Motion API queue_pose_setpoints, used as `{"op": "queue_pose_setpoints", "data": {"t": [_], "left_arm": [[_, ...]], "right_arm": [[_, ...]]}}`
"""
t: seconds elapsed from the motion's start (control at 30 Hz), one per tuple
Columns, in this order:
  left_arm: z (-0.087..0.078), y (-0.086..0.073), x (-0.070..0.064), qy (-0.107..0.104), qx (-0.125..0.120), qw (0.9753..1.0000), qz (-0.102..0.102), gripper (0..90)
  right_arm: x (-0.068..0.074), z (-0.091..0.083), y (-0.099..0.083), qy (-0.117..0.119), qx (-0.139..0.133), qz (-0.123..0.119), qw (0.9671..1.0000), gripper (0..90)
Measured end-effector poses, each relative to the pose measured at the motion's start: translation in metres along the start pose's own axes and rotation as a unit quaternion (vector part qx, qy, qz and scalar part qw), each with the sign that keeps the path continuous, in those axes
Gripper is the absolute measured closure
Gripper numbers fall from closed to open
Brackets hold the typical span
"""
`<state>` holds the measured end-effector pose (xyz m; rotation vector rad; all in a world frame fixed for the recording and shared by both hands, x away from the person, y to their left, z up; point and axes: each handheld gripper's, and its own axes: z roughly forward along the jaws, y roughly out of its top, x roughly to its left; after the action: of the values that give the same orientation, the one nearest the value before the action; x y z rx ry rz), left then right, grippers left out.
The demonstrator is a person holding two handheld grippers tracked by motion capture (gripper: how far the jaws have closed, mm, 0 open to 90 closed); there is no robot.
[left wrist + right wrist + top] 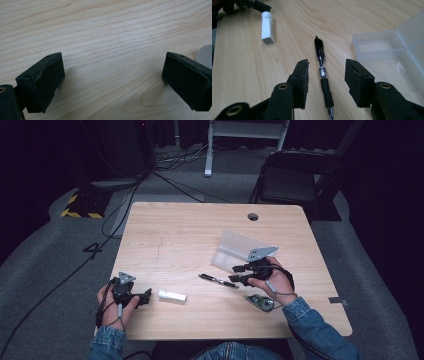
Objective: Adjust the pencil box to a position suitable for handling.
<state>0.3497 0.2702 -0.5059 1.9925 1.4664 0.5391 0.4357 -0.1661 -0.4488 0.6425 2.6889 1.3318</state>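
From the high view, the wooden table (190, 235) bears one black pen (218, 280), one white stick (172, 296), one clear plastic box (235, 249) and what may be a small grey-green device (260, 302), with one folding chair (295, 175) on the grey floor beyond. In the left gripper view, the left gripper (112, 75) stands spread wide over bare wood grain. In the right gripper view, the right gripper (326, 80) is released, its jaws straddling the pen (323, 75) without touching, the box (392, 50) just right and the white stick (267, 27) farther off.
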Motion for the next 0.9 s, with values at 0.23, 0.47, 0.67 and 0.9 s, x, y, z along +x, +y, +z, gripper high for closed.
{"op": "queue_pose_setpoints", "data": {"t": [0.23,0.47,0.67,0.9], "left_arm": [[0.0,0.0,0.0,0.0,0.0,1.0,0.0,4.7],[0.0,0.0,0.0,0.0,0.0,1.0,0.0,4.7],[0.0,0.0,0.0,0.0,0.0,1.0,0.0,4.7],[0.0,0.0,0.0,0.0,0.0,1.0,0.0,4.7]], "right_arm": [[0.001,0.015,0.002,-0.002,0.017,-0.008,0.9998,54.1],[0.001,0.033,0.004,-0.005,0.035,-0.018,0.9992,52.7],[0.003,0.048,0.004,0.002,0.053,-0.025,0.9983,52.9],[0.003,0.059,-0.001,0.004,0.065,-0.029,0.9974,52.0]]}}
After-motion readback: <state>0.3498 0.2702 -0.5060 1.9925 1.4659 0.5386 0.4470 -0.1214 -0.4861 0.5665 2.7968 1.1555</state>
